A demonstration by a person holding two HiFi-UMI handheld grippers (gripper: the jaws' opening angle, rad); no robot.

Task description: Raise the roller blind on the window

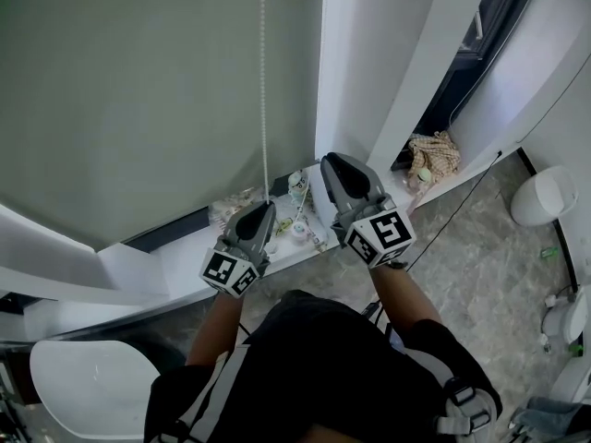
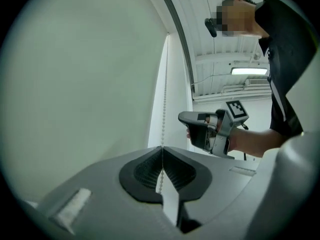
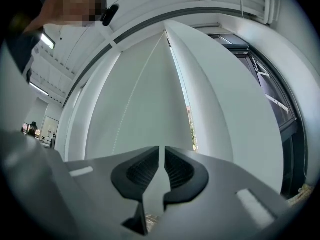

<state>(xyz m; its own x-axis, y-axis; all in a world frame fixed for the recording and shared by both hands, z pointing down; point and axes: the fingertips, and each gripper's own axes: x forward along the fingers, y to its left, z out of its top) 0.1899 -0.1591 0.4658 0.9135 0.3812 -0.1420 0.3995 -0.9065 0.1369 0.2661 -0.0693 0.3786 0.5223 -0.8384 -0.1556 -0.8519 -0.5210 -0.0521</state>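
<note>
Two grippers are up at the window. The left gripper (image 1: pixel 262 209) is clenched on the bead chain (image 1: pixel 263 81), which hangs by the right edge of the grey-green roller blind (image 1: pixel 138 90) (lowered nearly to the sill). The right gripper (image 1: pixel 331 161) sits just beside it, jaws a thin slit apart with nothing between. The white sill (image 1: pixel 175 261) carries small clutter (image 1: pixel 297 218) toward its right end, with grey marbled floor (image 1: pixel 480 266) below and a white pillar (image 1: pixel 369 53) at the right.
</note>
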